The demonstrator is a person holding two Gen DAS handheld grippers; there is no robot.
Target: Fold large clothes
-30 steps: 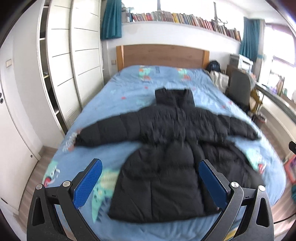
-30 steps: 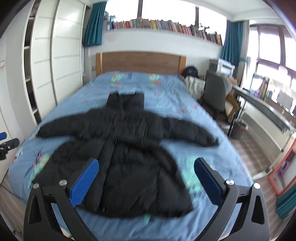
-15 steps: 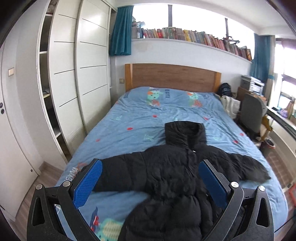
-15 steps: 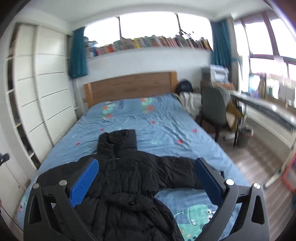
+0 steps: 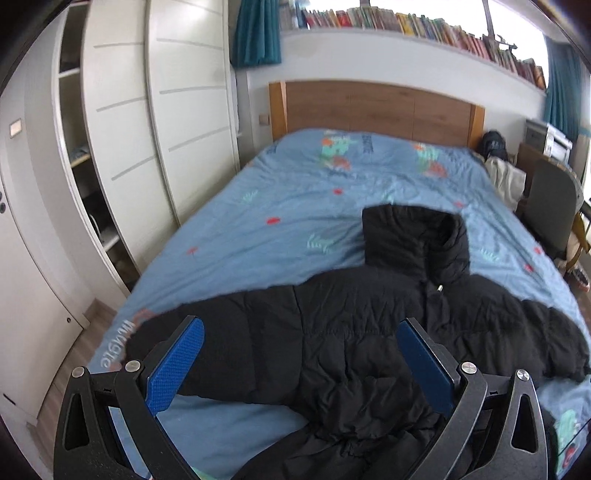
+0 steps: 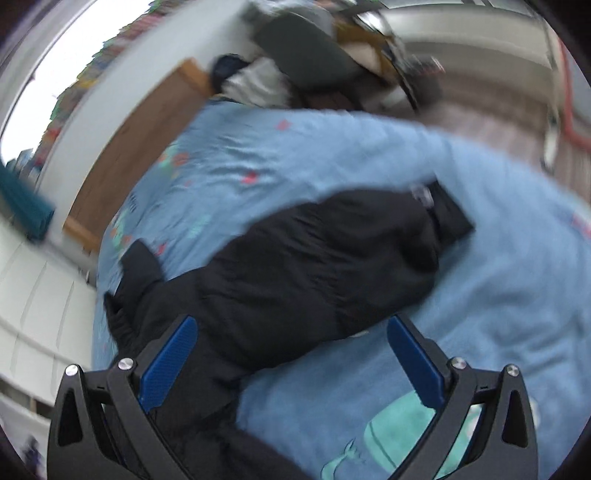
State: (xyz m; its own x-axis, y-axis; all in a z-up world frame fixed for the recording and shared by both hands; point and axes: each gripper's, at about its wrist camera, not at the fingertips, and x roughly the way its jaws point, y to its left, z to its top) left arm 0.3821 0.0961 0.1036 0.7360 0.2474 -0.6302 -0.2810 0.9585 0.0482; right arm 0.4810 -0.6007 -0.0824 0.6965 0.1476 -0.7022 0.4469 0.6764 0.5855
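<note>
A black puffer jacket (image 5: 351, 332) lay spread flat on the blue printed bedspread (image 5: 295, 206) of a bed, its high collar (image 5: 413, 236) pointing toward the far wooden headboard (image 5: 369, 107) and its sleeves stretched out to left and right. The zip pull (image 5: 439, 288) showed just below the collar.

The left gripper (image 5: 299, 363) hung over the near part of the jacket, around its left sleeve and chest, with its blue-padded fingers (image 5: 175, 365) spread wide apart and nothing between them. Whether the fingers touched the fabric could not be told.

The right wrist view was tilted and blurred. In it the right gripper (image 6: 291, 365) was over the jacket's right sleeve (image 6: 332, 258), whose cuff (image 6: 450, 218) lay far right on the bedspread (image 6: 498, 295). Its fingers (image 6: 166, 365) were likewise wide apart and held nothing; the left finger was over black fabric, the right one over bare bedspread.

White sliding wardrobe doors (image 5: 155, 122) stood along the left of the bed, a shelf of books (image 5: 406, 26) ran above the headboard, teal curtains (image 5: 256, 33) hung at the far wall, and a grey chair (image 5: 554, 206) stood to the right of the bed.
</note>
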